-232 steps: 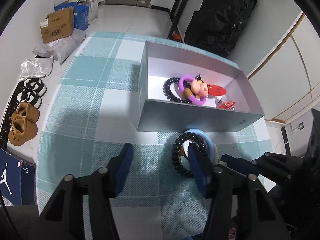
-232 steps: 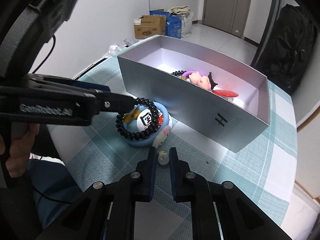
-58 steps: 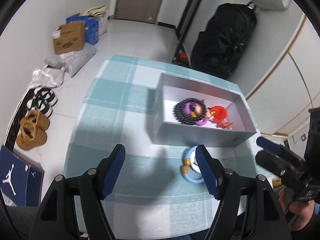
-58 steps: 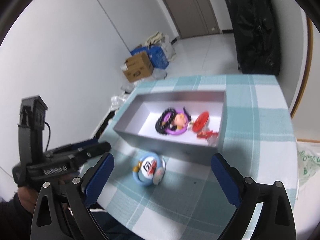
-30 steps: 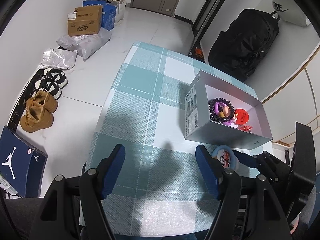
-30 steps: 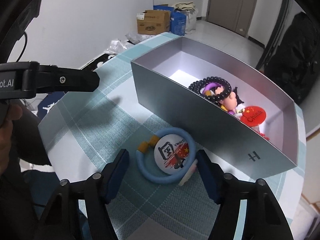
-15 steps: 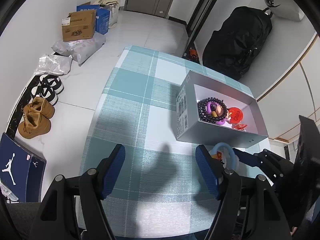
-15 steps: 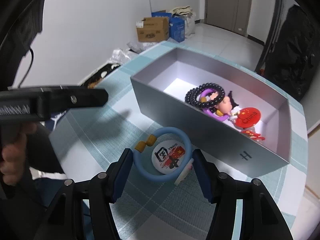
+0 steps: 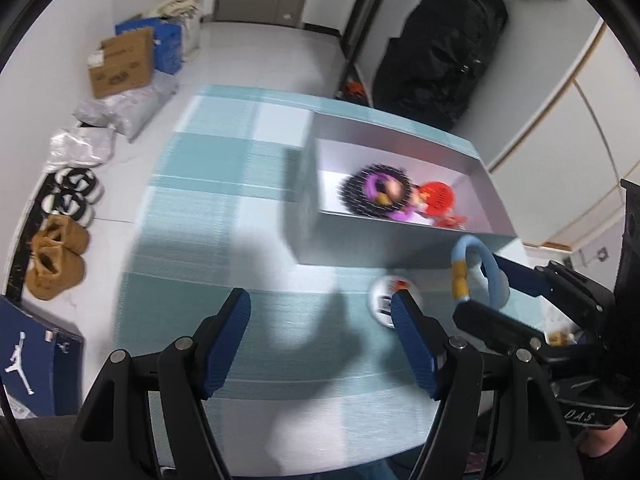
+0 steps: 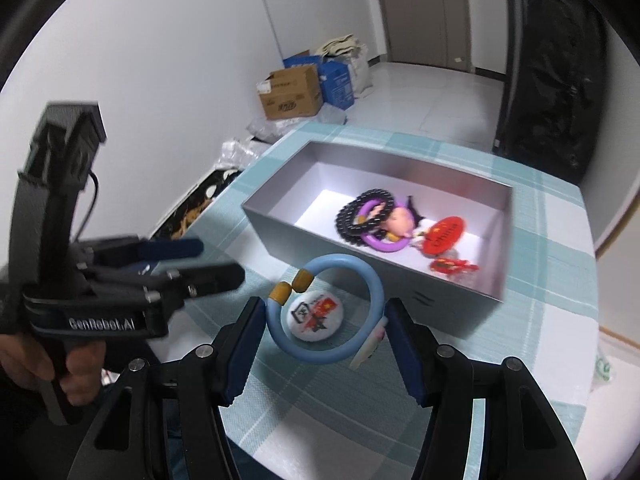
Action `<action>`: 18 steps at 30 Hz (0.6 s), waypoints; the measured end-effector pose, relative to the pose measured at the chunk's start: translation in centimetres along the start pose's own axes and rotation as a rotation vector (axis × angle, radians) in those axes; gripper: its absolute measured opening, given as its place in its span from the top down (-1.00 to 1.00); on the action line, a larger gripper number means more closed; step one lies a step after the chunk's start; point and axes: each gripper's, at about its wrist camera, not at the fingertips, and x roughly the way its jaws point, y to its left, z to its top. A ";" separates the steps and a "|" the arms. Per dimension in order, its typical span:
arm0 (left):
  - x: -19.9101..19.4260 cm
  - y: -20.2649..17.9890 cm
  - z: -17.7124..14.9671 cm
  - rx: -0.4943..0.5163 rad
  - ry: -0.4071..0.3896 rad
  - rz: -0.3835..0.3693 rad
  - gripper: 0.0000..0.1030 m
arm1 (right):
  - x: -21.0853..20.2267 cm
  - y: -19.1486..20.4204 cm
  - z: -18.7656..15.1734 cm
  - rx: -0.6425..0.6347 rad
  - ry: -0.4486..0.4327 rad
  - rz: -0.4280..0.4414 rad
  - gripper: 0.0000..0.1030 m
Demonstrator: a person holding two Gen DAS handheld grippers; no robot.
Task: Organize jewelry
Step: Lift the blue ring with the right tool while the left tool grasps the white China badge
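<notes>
Blue bangle (image 10: 325,309) sits gripped in the right claw (image 10: 325,316), lifted, and goes next into the gray box (image 10: 404,276); the left claw (image 9: 320,340) is open and empty.

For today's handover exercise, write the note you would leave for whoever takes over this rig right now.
Right gripper: jaws clamped on the blue ring, raised above the table.
Left gripper: open, holding nothing.
Done: bead bracelet, purple ring and red badge lie in the grey box.
Left: blue ring into the box, then the white badge on the table before the box.
</notes>
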 end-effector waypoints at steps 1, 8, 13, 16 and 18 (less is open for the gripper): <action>0.1 -0.4 0.0 0.007 0.005 -0.007 -0.33 | -0.4 -0.3 0.0 0.012 -0.009 0.002 -0.17; 2.2 -3.6 -0.3 0.080 0.060 -0.009 -0.33 | -3.7 -2.1 -0.5 0.068 -0.071 -0.004 -0.17; 3.1 -5.3 -0.7 0.143 0.081 0.022 -0.33 | -4.7 -3.3 -0.7 0.099 -0.092 -0.004 -0.17; 3.5 -5.8 -0.9 0.158 0.087 0.043 -0.33 | -5.4 -3.8 -1.0 0.111 -0.104 -0.003 -0.17; 3.9 -5.9 -1.0 0.153 0.095 0.056 -0.33 | -5.8 -4.1 -1.1 0.119 -0.113 0.000 -0.18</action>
